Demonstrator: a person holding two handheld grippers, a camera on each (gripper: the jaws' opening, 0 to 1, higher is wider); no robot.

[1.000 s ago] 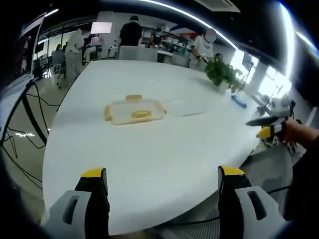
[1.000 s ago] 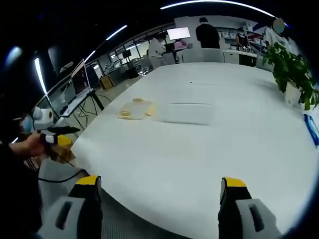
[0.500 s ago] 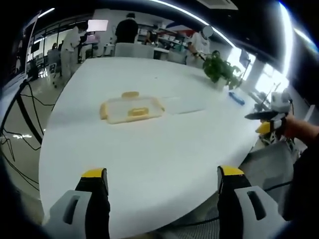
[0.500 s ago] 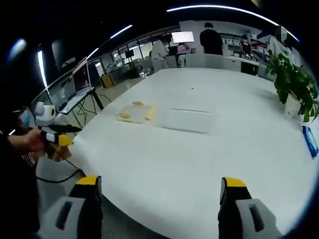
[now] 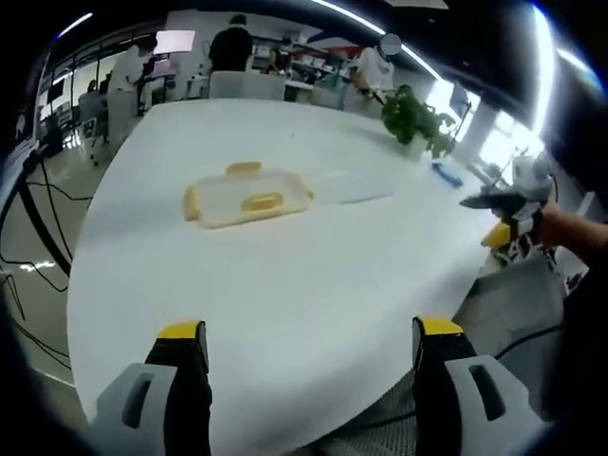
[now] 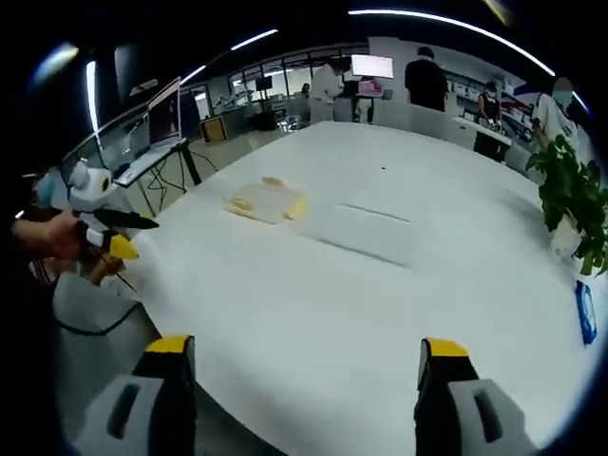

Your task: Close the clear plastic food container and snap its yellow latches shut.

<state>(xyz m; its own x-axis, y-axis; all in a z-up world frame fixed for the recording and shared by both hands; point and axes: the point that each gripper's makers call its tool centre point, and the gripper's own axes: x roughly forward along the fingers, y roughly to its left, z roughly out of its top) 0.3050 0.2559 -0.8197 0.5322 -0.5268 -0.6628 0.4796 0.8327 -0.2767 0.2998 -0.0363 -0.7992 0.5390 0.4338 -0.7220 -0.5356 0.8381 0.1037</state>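
From the right gripper view, the clear food container point(image 6: 265, 202) sits too far off and small to tell whether its yellow latches point(image 6: 296, 206) are snapped. The flat clear lid point(image 6: 366, 231) beside it is so faint its edges barely read. In the left gripper view, the right gripper point(image 5: 499, 217) is cut off near the edge, its jaws too small to judge. The blue object point(image 6: 585, 313) is unidentifiable.
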